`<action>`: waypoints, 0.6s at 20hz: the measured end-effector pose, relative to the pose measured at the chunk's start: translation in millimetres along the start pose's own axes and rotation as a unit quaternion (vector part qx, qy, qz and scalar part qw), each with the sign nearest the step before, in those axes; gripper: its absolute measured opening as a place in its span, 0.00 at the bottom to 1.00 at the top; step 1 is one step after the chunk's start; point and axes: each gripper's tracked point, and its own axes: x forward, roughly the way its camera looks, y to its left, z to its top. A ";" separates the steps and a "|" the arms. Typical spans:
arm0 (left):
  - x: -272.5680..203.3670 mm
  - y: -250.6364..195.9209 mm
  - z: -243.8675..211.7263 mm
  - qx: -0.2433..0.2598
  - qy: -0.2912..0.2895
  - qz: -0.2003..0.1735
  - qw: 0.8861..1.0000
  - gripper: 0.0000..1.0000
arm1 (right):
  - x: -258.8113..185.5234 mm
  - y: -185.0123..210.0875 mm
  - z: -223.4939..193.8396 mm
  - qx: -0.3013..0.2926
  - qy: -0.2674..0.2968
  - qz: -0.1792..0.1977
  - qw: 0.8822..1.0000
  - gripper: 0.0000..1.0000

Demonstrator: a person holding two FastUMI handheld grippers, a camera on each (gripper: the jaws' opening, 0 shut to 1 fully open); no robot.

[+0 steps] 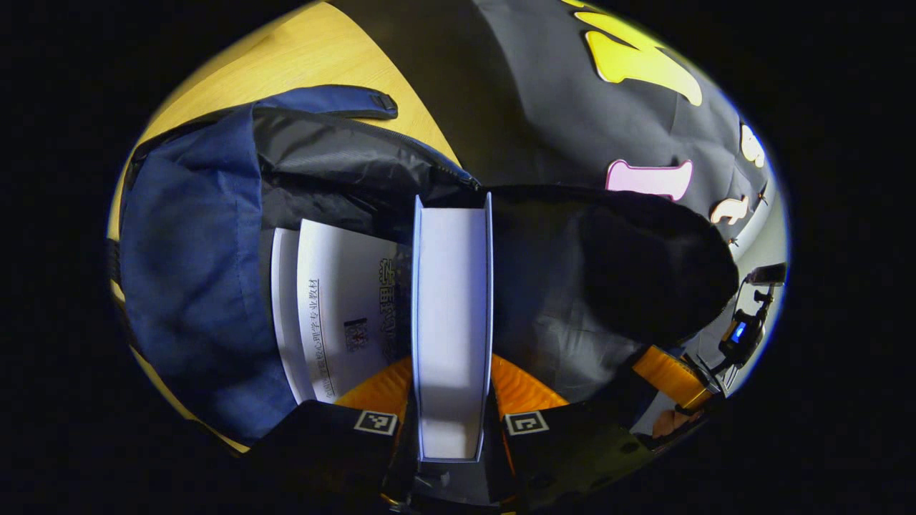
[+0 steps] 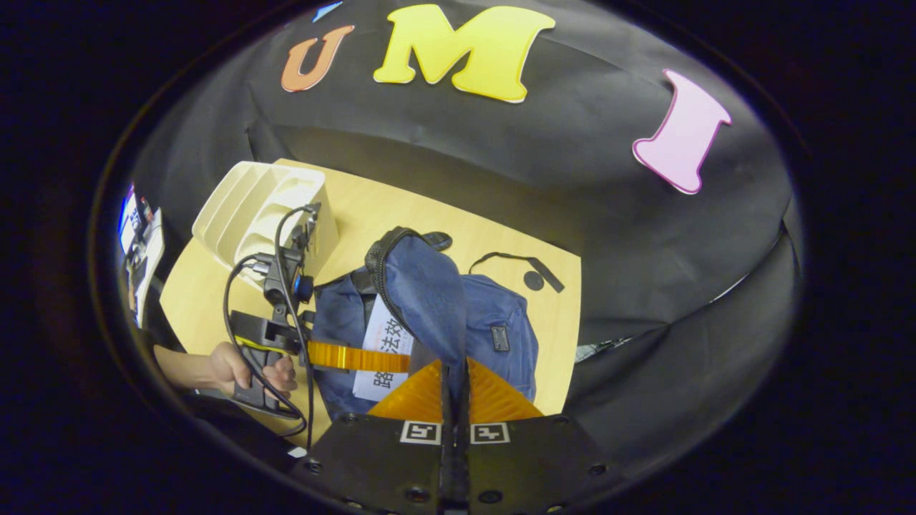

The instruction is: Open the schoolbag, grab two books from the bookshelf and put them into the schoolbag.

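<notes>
Currently: schoolbag [image 2: 494, 322] open on the bench [image 2: 358, 207], one book [image 1: 336, 315] already inside, second book [image 1: 452, 322] clamped edge-on in my left gripper [image 1: 452, 422] fingers over the opening, right gripper [image 2: 455, 390] fingers pinched on the bag's flap [image 2: 422, 300], bookshelf [image 2: 250, 207] behind; remaining: drop it in.

- Both views bend hard at the rim, and straight edges bow there
- Light falls from above: the counter [image 2: 401, 207] shines warm and bright, while the wall cloth stays dim
- The book's page edge [image 1: 452, 315] glares pale and bluish
- The bag's inside [image 1: 572, 286] is sunk in deep shadow
</notes>
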 end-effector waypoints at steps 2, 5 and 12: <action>2.5 7.4 -0.8 -0.004 0.011 0.009 1.000 0.53 | 2.2 0.7 -0.3 0.006 0.002 0.001 1.000 0.00; 5.2 17.8 -3.9 -0.007 0.029 0.041 0.999 0.66 | 5.7 3.5 -1.2 0.008 0.006 0.001 1.000 0.00; -7.4 31.9 -15.8 0.053 0.084 0.149 0.984 0.83 | 13.5 10.2 -2.5 0.009 0.010 0.002 1.000 0.00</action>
